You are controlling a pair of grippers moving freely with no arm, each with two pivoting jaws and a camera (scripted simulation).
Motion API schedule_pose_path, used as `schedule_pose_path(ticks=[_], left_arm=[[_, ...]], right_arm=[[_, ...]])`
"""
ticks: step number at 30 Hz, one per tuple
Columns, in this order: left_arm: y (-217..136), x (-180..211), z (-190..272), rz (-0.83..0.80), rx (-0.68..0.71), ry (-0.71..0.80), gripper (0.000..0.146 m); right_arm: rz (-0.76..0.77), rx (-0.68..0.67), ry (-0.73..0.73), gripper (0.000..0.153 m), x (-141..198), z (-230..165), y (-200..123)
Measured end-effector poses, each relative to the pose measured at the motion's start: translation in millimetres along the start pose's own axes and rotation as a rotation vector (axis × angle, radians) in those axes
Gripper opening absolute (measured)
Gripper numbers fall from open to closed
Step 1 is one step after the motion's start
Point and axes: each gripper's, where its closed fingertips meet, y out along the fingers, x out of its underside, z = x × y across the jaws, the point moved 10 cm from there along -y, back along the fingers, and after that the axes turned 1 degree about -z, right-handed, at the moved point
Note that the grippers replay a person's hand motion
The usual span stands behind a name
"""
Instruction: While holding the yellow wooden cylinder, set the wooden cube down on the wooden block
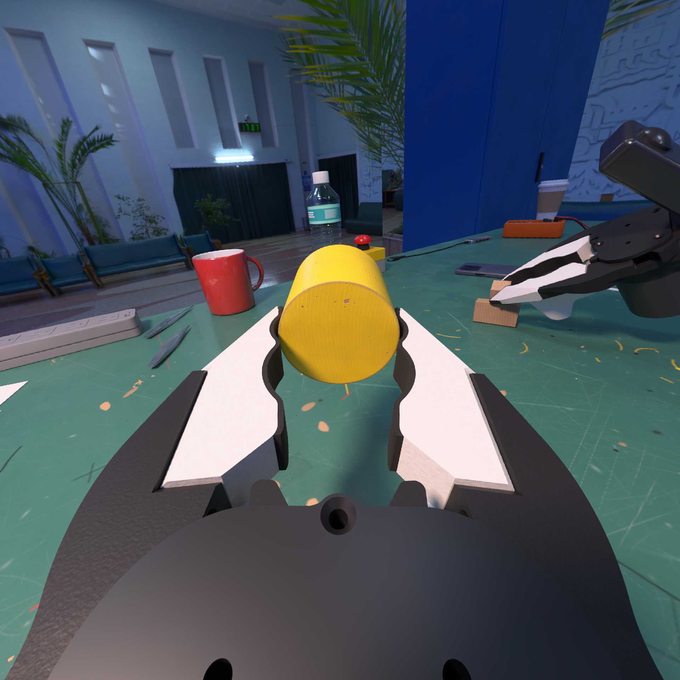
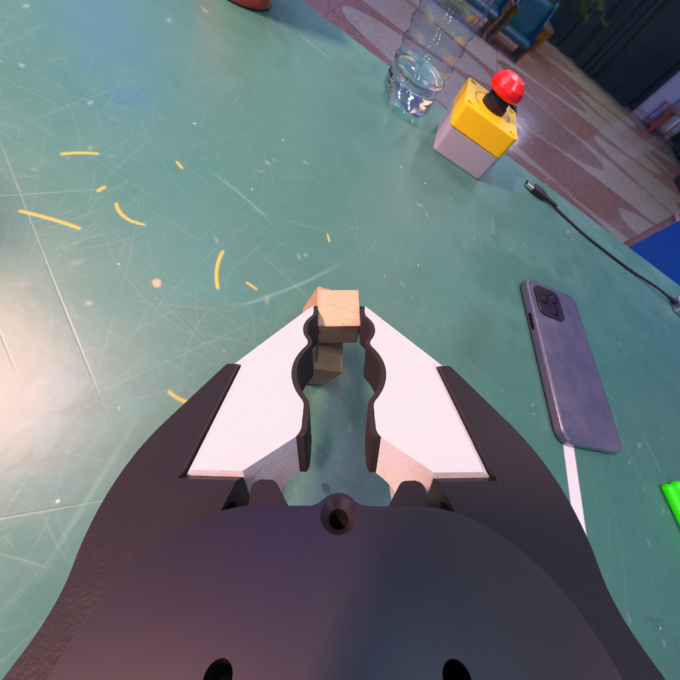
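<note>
My left gripper is shut on the yellow wooden cylinder and holds it on its side, above the green table mat. My right gripper is shut on the small wooden cube. The cube sits directly over the wooden block, which stands on the mat. The fingers hide whether cube and block touch. In the left wrist view the right gripper shows at the right with the cube above the block.
A red mug, a water bottle, a grey power strip and tweezers lie at the far left. An emergency-stop box, a phone and a cable lie right of the block.
</note>
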Motion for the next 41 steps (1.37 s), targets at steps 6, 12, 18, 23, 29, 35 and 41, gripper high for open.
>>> schedule_pose_path(ticks=[6,12,18,23,29,35,41], left_arm=[[2,1,0,-0.017,0.016,-0.007,0.059],[1,1,1,-0.014,-0.003,0.012,0.059],[2,-1,4,-0.030,-0.024,0.012,0.059],[1,-1,12,-0.060,-0.014,0.041,0.059],[3,-2,27,-0.059,0.012,0.153,0.059],[5,-1,39,-0.070,0.041,0.254,0.059],[7,1,42,-0.083,0.051,0.296,0.059]], right_arm=[[0.003,-0.028,0.020,0.021,1,2,0],[0.176,0.080,0.147,0.040,6,21,-52],[0.488,0.090,0.342,0.034,28,3,-107],[0.524,0.231,0.073,0.028,33,-26,-110],[0.422,0.155,0.093,0.026,41,-27,-94],[0.306,0.173,0.088,0.027,33,-12,-66],[0.143,0.060,0.144,0.034,18,-2,-32]])
